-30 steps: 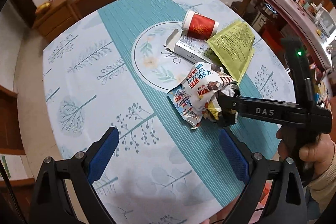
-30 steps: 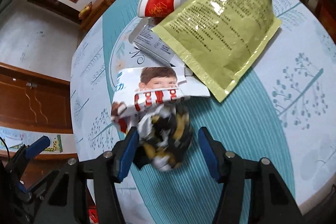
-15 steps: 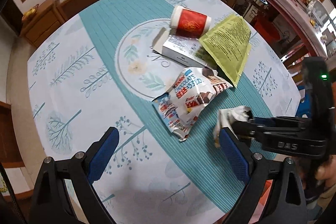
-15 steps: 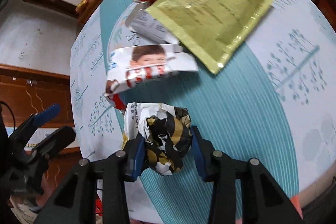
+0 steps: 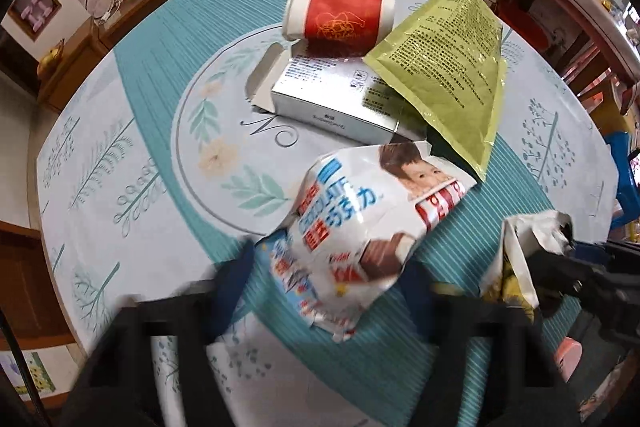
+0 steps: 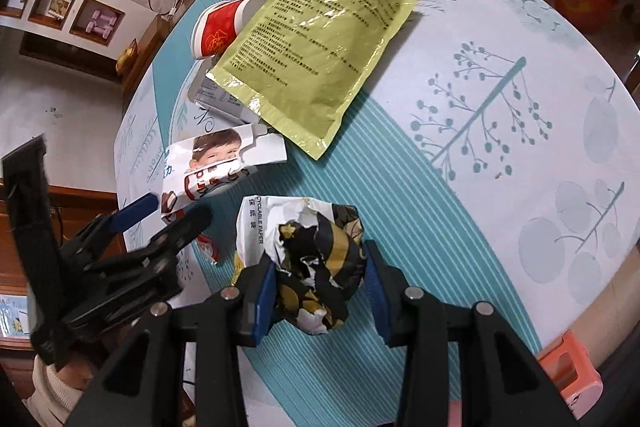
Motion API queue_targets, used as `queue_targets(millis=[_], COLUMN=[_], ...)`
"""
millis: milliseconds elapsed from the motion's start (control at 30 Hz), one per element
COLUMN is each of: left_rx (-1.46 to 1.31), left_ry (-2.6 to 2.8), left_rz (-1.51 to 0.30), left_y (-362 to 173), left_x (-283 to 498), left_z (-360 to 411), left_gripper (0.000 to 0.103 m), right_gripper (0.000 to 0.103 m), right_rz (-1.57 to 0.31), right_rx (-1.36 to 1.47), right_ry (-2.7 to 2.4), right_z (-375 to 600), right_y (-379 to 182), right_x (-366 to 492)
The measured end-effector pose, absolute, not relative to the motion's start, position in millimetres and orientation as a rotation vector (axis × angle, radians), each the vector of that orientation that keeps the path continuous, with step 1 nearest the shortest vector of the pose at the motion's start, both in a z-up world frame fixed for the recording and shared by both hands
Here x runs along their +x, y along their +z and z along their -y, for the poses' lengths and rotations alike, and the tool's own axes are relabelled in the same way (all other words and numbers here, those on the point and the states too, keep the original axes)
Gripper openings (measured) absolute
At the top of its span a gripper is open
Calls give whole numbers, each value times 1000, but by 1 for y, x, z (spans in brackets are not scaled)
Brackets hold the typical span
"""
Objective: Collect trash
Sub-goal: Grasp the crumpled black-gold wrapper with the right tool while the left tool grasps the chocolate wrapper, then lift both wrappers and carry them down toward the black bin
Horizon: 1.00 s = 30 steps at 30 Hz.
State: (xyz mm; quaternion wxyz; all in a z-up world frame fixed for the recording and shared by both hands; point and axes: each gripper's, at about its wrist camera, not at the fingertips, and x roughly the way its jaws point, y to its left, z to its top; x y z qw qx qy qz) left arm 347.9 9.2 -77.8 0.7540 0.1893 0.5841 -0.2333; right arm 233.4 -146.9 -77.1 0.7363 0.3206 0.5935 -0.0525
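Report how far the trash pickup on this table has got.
Done: nothing visibly binned; no bin shows. In hand: the right gripper is shut on a crumpled paper ball; the left gripper's jaws are closing around the chocolate wrapper, which lies between them. Left on the table: red cup, white box, yellow pouch.
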Motion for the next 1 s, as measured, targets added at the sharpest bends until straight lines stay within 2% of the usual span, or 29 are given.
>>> queue_targets(millis=[33, 67, 100, 267, 500, 1000], left_rx=[421, 426, 429, 350, 264, 82], left_ry=[-491, -475, -464, -426, -372, -174], left_rz=[-1263, -1243, -1221, -1215, -1195, -1166], left_y=[-78, -76, -73, -59, -27, 28], left_x=[348, 348, 347, 347, 323, 178], left_z=[-8, -8, -9, -30, -70, -65], left_gripper=[37, 26, 11, 6, 6, 6], right_gripper=[40, 40, 40, 40, 40, 40], right_rz=[-1303, -1301, -1298, -1288, -1280, -1279], right_rx=[705, 705, 703, 697, 639, 460], right_ry=[-116, -116, -116, -99, -21, 254], right_z=[149, 149, 149, 144, 135, 158], right_y=[-77, -76, -76, -69, -47, 3], right_x=[230, 227, 225, 220, 209, 142])
